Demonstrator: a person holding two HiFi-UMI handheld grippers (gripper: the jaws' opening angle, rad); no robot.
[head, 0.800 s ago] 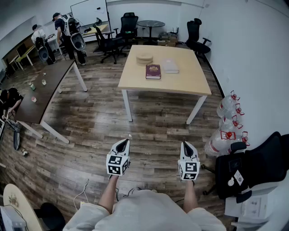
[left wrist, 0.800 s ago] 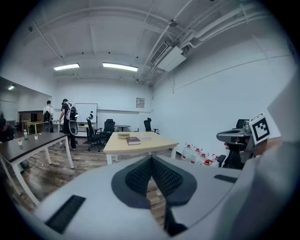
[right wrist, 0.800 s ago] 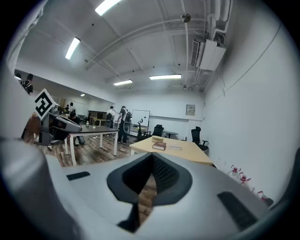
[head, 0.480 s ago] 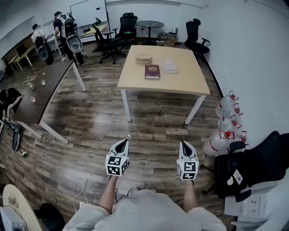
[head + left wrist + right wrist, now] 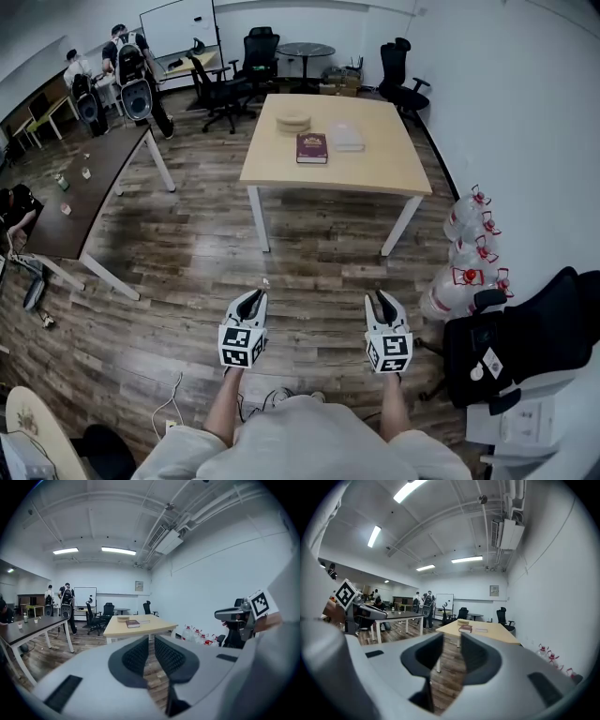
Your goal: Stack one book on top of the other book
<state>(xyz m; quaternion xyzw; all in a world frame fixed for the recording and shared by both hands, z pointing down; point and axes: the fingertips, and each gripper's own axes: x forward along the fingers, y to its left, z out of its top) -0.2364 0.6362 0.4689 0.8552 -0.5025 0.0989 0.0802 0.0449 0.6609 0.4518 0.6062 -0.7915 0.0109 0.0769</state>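
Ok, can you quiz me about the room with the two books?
1. True or false: the red book already lies on top of the white book.
2. Pick one: what does the left tool hold? A) a book B) a bottle C) nothing
3. Fill the gap: both books lie on the light wooden ____.

Key:
1. False. They lie side by side.
2. C.
3. table.
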